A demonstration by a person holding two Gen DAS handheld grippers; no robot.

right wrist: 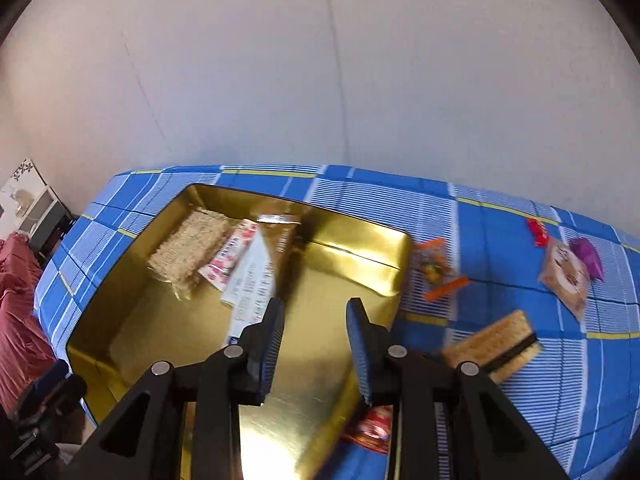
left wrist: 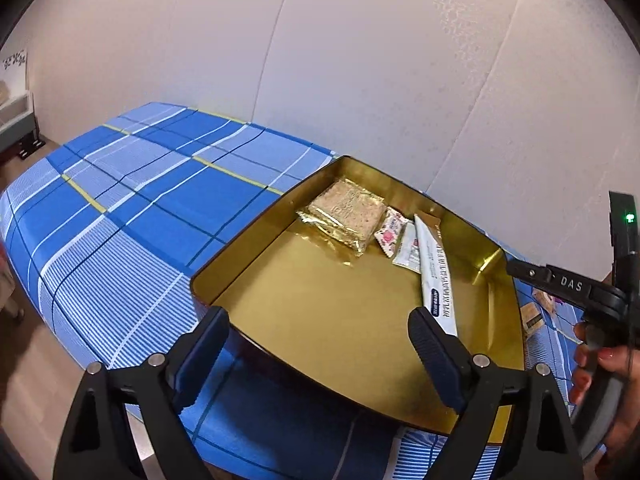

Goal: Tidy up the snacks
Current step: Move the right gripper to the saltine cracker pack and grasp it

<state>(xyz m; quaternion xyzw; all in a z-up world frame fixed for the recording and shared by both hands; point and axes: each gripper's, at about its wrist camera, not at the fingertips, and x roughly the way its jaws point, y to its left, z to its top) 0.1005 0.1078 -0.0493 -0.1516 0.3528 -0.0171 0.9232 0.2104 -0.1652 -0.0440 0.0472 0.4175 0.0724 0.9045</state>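
- Here the gold tin (left wrist: 320,312) sits open on the blue checked cloth (left wrist: 132,216) covering the surface, and everything else is placed from it.
- Inside the tin, toward its far wall, lie a cracker pack (left wrist: 344,212), a small pink-flowered packet (left wrist: 390,230), a long white sachet (left wrist: 438,276) and a brown packet (right wrist: 280,232), all bunched and overlapping.
- The left gripper (left wrist: 320,354) hangs over the tin's near rim, jaws spread wide, holding nothing.
- The right gripper (right wrist: 316,346) is above the tin's near right corner, jaws parted about halfway with nothing between them; its view is motion-blurred.
- Just beside the tin's right wall lies a clear packet with orange ends (right wrist: 436,270).
- Near the tin's near right corner a sandwich biscuit (right wrist: 496,346) lies on the cloth, and a red-and-white packet (right wrist: 374,428) shows under the right gripper.
- Well apart from the tin to the right are a tan packet (right wrist: 566,276), a purple wrapper (right wrist: 586,256) and a red wrapper (right wrist: 538,232).
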